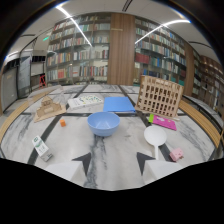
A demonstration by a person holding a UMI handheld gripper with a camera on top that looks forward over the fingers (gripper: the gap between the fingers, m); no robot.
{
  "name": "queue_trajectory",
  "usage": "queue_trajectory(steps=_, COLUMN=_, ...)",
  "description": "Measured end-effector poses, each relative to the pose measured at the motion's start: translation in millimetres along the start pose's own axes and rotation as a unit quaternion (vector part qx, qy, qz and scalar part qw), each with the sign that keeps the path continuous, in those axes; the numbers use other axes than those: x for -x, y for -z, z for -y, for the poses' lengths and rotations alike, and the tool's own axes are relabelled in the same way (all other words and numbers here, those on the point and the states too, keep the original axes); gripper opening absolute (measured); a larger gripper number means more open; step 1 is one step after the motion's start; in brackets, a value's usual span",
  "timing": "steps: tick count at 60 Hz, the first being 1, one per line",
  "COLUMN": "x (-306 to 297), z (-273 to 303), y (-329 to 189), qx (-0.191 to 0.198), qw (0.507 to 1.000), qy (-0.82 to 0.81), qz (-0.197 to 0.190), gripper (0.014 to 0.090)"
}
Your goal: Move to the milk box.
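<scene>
The milk box [41, 146], a small white carton with green print, sits on the marble table [115, 150] ahead and well to the left of my left finger. My gripper [115, 163] is open, its two dark fingertips [85, 162] wide apart over the table with nothing between them. A light blue bowl [103, 123] stands straight ahead, just beyond the fingers. The carton is closer to me than the bowl.
A white round paddle-like piece [155, 135] and a small pink object [176, 154] lie ahead on the right. Farther back are an orange cube [63, 122], a wooden model [48, 107], a blue sheet [119, 104], a wooden lattice rack [159, 96] and bookshelves [85, 50].
</scene>
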Motion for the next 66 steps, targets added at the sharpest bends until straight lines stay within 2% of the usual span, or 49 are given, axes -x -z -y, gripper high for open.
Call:
queue_trajectory(steps=5, x=-5, z=-7, y=-1, qx=-0.003, qw=1.000, qy=-0.003, qz=-0.003, gripper=0.0860)
queue_trajectory(steps=6, x=-2, z=-11, y=16, qx=-0.003, qw=1.000, qy=-0.002, qz=-0.003, gripper=0.0861)
queue_trajectory(steps=20, x=11, z=-30, y=62, qx=-0.001, qw=1.000, qy=-0.002, qz=-0.009, gripper=0.0859)
queue_trajectory(steps=29, x=46, z=-53, y=87, qx=0.013, qw=1.000, qy=0.003, qz=0.010, gripper=0.0859)
queue_trajectory(steps=41, x=116, z=-63, y=102, qx=0.022, qw=0.998, qy=0.016, qz=0.055, gripper=0.0860)
queue_trajectory(steps=55, x=197, z=-41, y=86, qx=0.034, qw=0.995, qy=0.015, qz=0.095, gripper=0.0858)
queue_trajectory(steps=66, x=242, z=-28, y=41, qx=0.048, qw=0.994, qy=0.018, qz=0.098, gripper=0.0858)
